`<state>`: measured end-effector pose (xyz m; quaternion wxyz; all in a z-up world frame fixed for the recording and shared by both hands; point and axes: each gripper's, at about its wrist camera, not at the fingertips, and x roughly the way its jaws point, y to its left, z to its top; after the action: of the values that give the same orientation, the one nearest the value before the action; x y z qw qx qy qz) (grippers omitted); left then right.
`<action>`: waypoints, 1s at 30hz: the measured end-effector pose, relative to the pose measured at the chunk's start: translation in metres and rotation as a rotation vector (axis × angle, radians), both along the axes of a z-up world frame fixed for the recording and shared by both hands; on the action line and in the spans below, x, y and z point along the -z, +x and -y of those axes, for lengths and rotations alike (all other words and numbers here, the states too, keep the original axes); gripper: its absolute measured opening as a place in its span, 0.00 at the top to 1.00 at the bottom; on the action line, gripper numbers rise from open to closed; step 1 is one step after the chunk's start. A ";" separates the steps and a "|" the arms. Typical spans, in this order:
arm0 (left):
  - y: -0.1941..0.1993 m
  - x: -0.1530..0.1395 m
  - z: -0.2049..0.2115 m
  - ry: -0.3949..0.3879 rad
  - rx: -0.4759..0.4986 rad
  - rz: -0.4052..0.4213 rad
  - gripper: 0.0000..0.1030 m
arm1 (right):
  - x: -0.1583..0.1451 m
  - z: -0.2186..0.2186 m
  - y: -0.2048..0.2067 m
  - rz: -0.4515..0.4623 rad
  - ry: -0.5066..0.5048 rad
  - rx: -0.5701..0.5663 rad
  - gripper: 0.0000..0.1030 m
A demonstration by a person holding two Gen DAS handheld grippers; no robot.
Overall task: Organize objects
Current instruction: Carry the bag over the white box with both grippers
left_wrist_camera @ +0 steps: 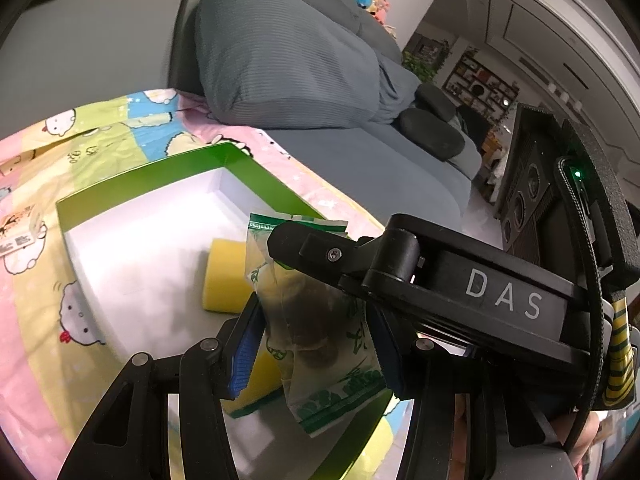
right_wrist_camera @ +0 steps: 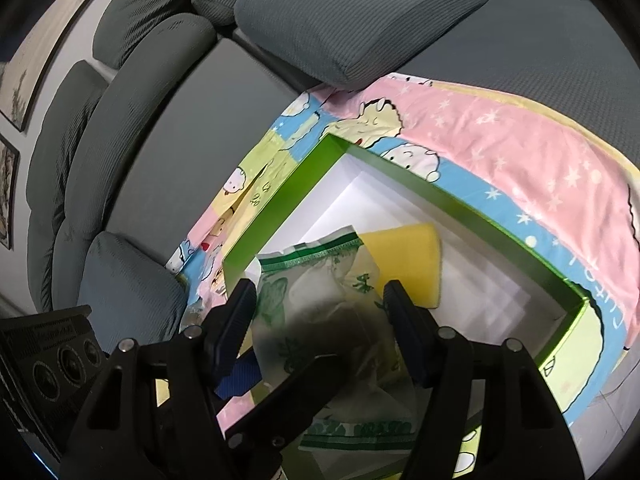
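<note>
While a grey sofa (left_wrist_camera: 304,60) fills the background from nine to three o'clock, a cartoon-print sheet (right_wrist_camera: 520,152) in pink, yellow and blue lies spread over its seat, and on that sheet sits a green-walled box (left_wrist_camera: 256,176) with a white floor, its lid off. Seen from the right wrist, the box runs diagonally from its far corner at twelve o'clock to its near corner at four o'clock. Inside the box a yellow sponge (right_wrist_camera: 404,264) lies on the white floor, toward two o'clock from the raised packet. That clear snack packet (left_wrist_camera: 316,320), printed with green borders and holding dark round pieces, hangs over the box between both tools. Both grasp it: the left gripper (left_wrist_camera: 314,340) has its blue-padded fingers clenched on the packet's sides at the six o'clock edge of its own view, while the right gripper (right_wrist_camera: 320,316) clasps the same packet across its width, reaching in from three o'clock in the left view. At nine o'clock in the left view a small printed carton (left_wrist_camera: 18,232) rests on the sheet, outside the box.
</note>
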<state>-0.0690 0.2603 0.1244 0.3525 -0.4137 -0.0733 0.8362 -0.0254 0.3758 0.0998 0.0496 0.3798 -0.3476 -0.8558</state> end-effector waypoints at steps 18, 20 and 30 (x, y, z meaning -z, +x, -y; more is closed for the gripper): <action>0.015 -0.030 -0.005 -0.034 -0.003 -0.113 0.49 | -0.020 -0.010 0.016 -0.119 -0.031 0.007 0.36; 0.012 -0.034 0.005 -0.033 -0.024 -0.127 0.49 | -0.024 -0.003 0.011 -0.136 -0.035 -0.015 0.36; -0.019 -0.020 0.052 -0.030 -0.157 -0.066 0.49 | -0.018 0.043 -0.042 -0.107 -0.062 -0.169 0.36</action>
<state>-0.0882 0.2086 0.1445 0.2819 -0.3844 -0.0812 0.8753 -0.0671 0.3329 0.1180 0.1517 0.3597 -0.3378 -0.8565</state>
